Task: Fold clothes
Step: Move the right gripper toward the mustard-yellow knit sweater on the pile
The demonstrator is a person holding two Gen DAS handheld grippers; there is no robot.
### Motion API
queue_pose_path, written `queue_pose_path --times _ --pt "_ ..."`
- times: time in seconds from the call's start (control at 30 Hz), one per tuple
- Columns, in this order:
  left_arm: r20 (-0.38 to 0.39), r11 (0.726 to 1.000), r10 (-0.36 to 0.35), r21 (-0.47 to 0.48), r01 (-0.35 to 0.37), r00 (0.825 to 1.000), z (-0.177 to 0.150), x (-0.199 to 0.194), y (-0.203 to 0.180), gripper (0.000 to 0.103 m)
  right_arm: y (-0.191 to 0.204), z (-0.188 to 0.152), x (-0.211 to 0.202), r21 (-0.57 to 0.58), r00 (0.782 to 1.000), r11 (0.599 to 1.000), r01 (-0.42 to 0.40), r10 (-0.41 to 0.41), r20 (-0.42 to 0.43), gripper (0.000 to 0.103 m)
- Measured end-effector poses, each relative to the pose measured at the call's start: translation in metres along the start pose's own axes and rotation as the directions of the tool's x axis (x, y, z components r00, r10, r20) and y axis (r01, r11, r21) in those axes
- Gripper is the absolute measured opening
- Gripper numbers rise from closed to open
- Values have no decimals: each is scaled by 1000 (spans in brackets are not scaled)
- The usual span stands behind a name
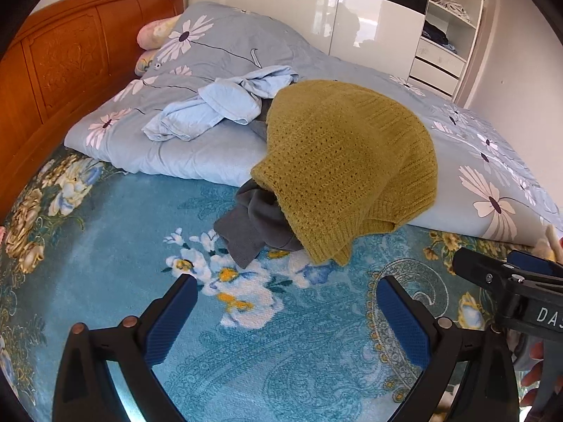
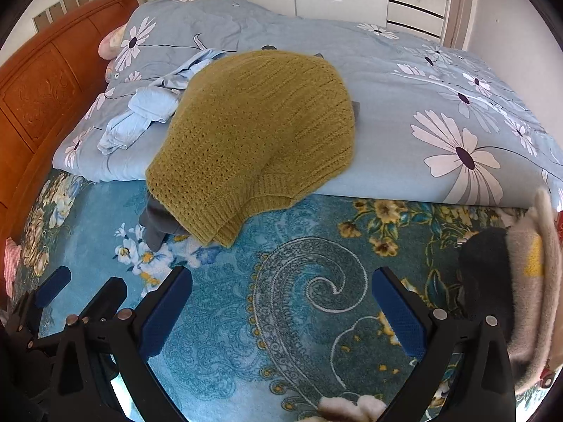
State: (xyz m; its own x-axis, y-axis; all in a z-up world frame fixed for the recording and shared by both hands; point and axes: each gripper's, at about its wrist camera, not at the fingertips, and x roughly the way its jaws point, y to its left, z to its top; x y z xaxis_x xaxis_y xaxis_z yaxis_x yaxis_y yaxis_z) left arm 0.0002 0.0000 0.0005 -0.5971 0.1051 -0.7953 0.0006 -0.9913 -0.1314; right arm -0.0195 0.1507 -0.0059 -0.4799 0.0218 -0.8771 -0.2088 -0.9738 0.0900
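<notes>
A mustard knit sweater [image 1: 348, 161] lies heaped over a grey garment [image 1: 253, 221] at the edge of a folded pale-blue duvet [image 1: 218, 45]; it also shows in the right wrist view [image 2: 253, 133]. A light blue garment [image 1: 214, 105] lies crumpled behind it to the left. My left gripper [image 1: 286, 293] is open and empty above the blue floral blanket, short of the sweater. My right gripper [image 2: 281, 286] is open and empty too, to the right of the left one, whose fingers [image 2: 52, 286] show at the left edge.
The blue floral blanket [image 1: 123, 246] covers the bed in front. An orange wooden headboard [image 1: 63, 52] stands at the left. Pillows [image 1: 155, 31] lie beside it. White wardrobe shelves [image 1: 447, 28] stand behind the bed. A furry beige and black garment [image 2: 520, 281] lies at the right.
</notes>
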Motion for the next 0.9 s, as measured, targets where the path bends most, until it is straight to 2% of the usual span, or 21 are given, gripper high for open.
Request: queue_pose_path --times 0.17,0.27,0.3,0.4,0.63,0.9 --pt "52 999 14 29 -15 999 -2 10 2 103 7 8 10 -5 1000 1000 19 -19 -18 102" --pt "103 999 27 34 -31 994 -8 27 2 103 36 17 41 -43 997 996 76 -77 -30 102" --pt "117 999 29 26 -32 993 -9 32 3 103 38 17 47 -44 998 997 63 -64 -10 102" --pt "107 1000 -10 -3 10 994 4 49 25 103 41 18 59 -62 998 996 56 -56 12 102" --pt "125 999 18 -50 -12 992 9 73 46 103 57 34 85 -119 994 987 104 -102 27 102" --pt "110 998 26 -60 -19 994 14 91 55 103 68 41 102 -152 988 977 148 -140 64 102"
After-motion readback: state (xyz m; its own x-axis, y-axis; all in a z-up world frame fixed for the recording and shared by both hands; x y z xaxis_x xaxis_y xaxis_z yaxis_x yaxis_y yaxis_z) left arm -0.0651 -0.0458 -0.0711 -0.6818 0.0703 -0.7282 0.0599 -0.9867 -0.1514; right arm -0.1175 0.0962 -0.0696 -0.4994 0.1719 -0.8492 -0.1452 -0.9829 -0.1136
